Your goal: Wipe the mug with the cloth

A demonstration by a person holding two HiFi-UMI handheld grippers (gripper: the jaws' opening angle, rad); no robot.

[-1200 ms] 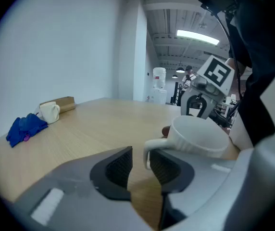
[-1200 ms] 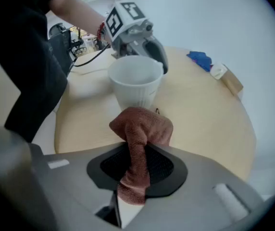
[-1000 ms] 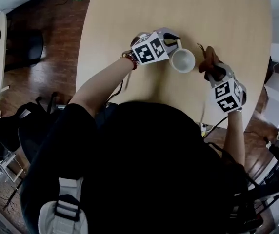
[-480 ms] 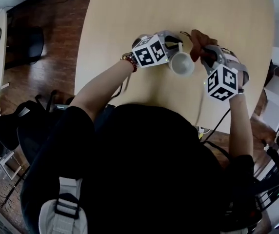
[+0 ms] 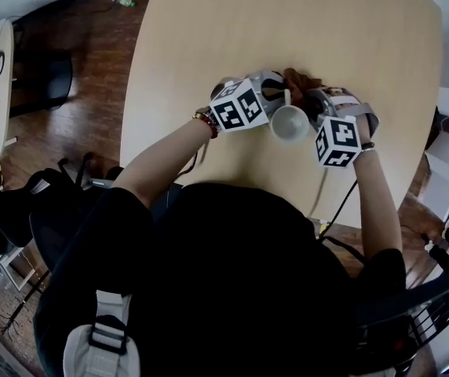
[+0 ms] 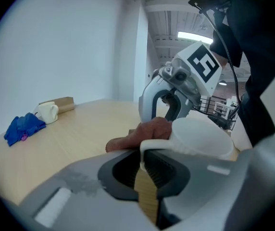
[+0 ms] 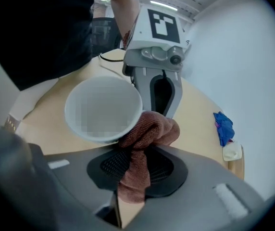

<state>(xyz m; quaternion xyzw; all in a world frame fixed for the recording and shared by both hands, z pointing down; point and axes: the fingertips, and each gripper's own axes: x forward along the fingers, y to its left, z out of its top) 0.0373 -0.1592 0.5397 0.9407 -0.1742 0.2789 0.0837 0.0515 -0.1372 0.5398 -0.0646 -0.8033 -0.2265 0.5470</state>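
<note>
L tongs (image 6: 144, 163) pinch the mug (image 5: 290, 122) by its handle, upright mid-worktop (image 5: 287, 22) nearer person's edge, R tongs (image 7: 136, 172) clamped on cloth (image 7: 149, 129) touching mug's outer wall by rim, so wipe prob barely begun, rest of wall + inside left.

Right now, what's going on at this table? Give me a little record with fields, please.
Left gripper: shut on the handle of the mug
Right gripper: shut on the cloth
Cloth: brown, bunched against the mug's side
Mug: white, upright on the table
Far end: blue rag, second cup
</note>
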